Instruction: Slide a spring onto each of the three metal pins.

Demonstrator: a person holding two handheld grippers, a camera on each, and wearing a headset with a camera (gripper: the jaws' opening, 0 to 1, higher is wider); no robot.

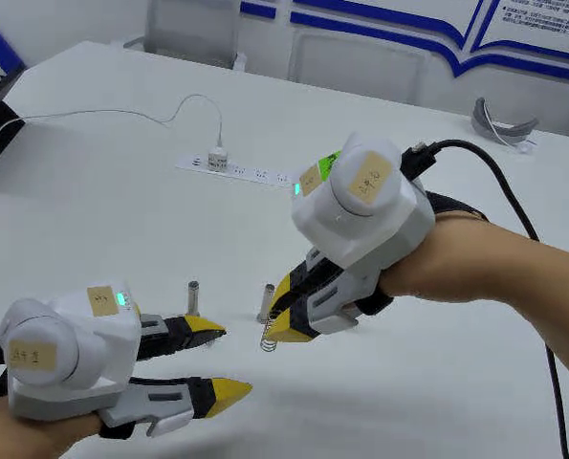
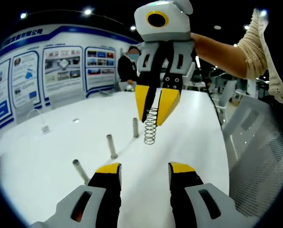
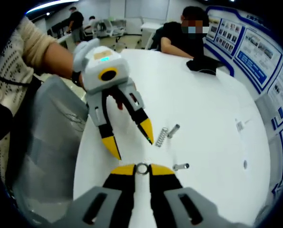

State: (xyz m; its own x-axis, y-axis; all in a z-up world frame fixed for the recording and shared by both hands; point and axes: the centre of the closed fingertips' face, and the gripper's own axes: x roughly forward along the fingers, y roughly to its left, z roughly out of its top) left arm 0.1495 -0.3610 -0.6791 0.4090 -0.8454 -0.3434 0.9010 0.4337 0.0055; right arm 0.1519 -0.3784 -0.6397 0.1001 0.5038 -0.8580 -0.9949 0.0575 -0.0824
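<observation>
Closest in, the left gripper (image 1: 234,360) sits low over the white table (image 1: 93,201), jaws spread wide with nothing between them. Just past it, the right gripper (image 2: 151,118) has its yellow tips pinched on the top coils of a spring (image 2: 151,130). The spring hangs upright, long axis vertical, free end pointing down at the table; can't tell if it touches. It's just beside the far pin (image 2: 135,127), not over it. The middle pin (image 2: 112,146) and near pin (image 2: 79,170) stand upright in line with it, and all three look bare. Way back there's a power strip (image 1: 236,172) with a white plug in it.
</observation>
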